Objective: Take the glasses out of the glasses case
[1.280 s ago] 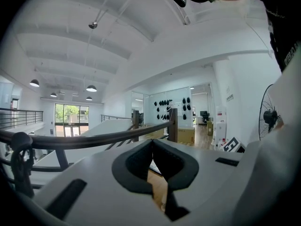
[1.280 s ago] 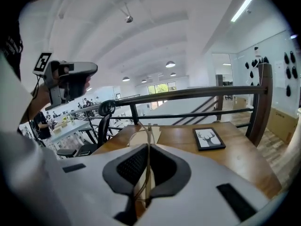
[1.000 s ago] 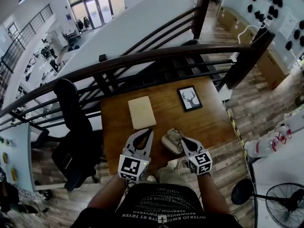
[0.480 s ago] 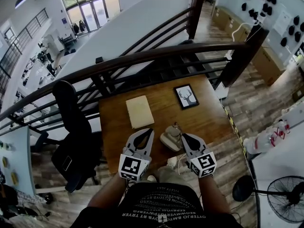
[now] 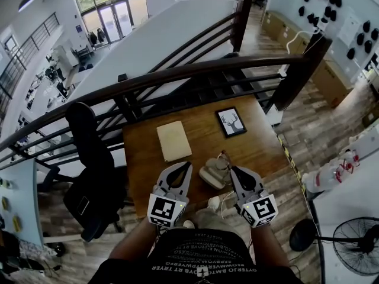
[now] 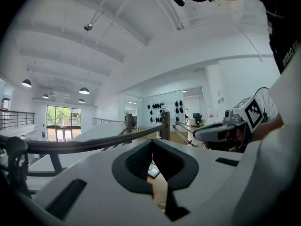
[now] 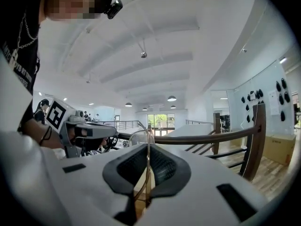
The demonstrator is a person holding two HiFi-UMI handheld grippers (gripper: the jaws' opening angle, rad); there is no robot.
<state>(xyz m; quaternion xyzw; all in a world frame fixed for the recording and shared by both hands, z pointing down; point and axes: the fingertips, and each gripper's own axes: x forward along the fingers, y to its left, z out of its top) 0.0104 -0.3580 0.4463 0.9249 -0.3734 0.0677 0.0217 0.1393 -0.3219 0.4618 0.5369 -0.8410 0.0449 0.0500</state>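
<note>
A pale glasses case (image 5: 212,175) lies open near the front edge of the wooden table (image 5: 254,149). My right gripper (image 5: 233,170) hangs just right of and above the case, shut on thin gold-rimmed glasses (image 5: 224,157) that stick up past its tips. In the right gripper view the wire frame (image 7: 148,175) runs upright between the pads of the right gripper (image 7: 147,147), a lens loop above. My left gripper (image 5: 186,166) hovers left of the case. Its tips meet in the left gripper view (image 6: 153,142), with nothing between them.
A tan notebook (image 5: 174,139) and a framed deer picture (image 5: 231,122) lie further back on the table. A dark curved railing (image 5: 177,76) runs behind it, with a drop beyond. A black chair (image 5: 89,152) stands left, a fan (image 5: 355,250) at lower right.
My right gripper has risen off the case with the glasses in it. The left gripper has hardly moved.
</note>
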